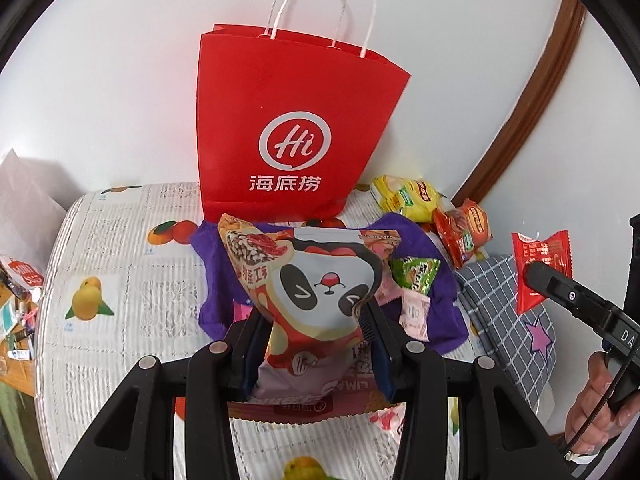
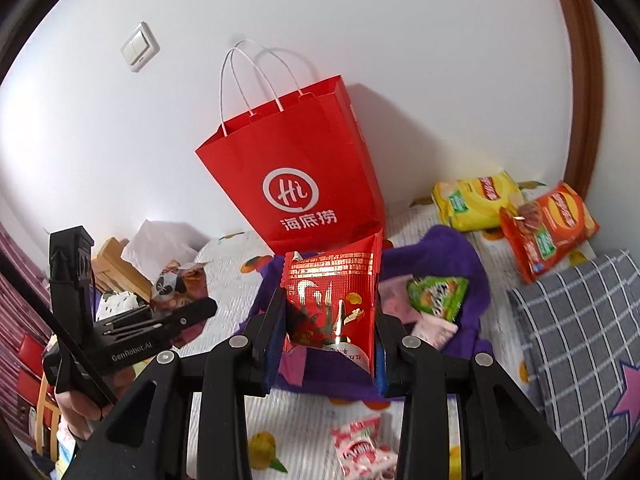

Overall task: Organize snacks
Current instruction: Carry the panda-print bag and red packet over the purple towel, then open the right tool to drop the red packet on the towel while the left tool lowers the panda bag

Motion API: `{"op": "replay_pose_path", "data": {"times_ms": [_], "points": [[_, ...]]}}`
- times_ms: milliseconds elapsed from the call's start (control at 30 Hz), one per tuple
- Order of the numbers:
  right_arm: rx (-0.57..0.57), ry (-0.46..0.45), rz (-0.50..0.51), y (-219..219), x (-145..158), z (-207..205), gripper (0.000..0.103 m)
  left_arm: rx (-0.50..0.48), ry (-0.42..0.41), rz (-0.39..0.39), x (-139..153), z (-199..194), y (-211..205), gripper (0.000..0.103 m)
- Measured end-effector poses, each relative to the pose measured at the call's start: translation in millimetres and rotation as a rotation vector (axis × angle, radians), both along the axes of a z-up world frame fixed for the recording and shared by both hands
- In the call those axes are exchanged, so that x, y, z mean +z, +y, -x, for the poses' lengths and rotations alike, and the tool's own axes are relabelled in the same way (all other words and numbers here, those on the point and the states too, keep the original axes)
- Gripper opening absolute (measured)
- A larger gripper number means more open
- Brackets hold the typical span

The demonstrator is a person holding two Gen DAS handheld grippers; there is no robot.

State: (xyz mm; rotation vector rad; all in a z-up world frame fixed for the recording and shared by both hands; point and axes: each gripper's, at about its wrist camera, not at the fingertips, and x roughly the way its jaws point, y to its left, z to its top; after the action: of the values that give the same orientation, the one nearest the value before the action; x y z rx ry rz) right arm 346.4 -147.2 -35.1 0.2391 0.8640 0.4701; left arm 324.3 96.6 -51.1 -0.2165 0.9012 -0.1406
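Note:
My left gripper (image 1: 316,316) is shut on a panda-print snack bag (image 1: 316,280) and holds it above a purple cloth (image 1: 216,264). My right gripper (image 2: 332,328) is shut on a red foil snack packet (image 2: 336,300), which also shows in the left wrist view (image 1: 540,264). A red paper bag (image 1: 296,120) with white handles stands upright against the wall behind the cloth; it also shows in the right wrist view (image 2: 296,176). A green snack packet (image 2: 438,296) and pink packets (image 2: 436,330) lie on the cloth (image 2: 448,248).
Yellow (image 2: 476,200) and orange (image 2: 552,228) snack bags lie at the back right by the wall. A grey checked cushion (image 2: 580,336) lies at the right. A pink-and-white candy packet (image 2: 360,448) lies on the fruit-print table cover (image 1: 120,280). Clutter sits beyond the table's left edge.

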Motion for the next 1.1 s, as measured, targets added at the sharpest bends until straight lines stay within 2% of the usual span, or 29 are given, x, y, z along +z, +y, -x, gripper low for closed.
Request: {"op": "replay_pose_path", "data": {"times_ms": [267, 533, 733, 933, 1100], "points": [[0.057, 0.011, 0.036, 20, -18, -33, 0.036, 0.027, 0.021, 0.042, -19, -29, 13, 0.042], [0.051, 0.073, 0.064, 18, -51, -62, 0.036, 0.066, 0.064, 0.060, -41, -45, 36, 0.042], [0.078, 0.162, 0.079, 17, -77, -79, 0.036, 0.090, 0.083, 0.086, -51, -51, 49, 0.042], [0.123, 0.173, 0.146, 30, -89, -89, 0.036, 0.089, 0.099, 0.082, -57, -53, 50, 0.042], [0.170, 0.240, 0.200, 34, -113, -94, 0.036, 0.086, 0.109, 0.073, -64, -57, 47, 0.042]]}}
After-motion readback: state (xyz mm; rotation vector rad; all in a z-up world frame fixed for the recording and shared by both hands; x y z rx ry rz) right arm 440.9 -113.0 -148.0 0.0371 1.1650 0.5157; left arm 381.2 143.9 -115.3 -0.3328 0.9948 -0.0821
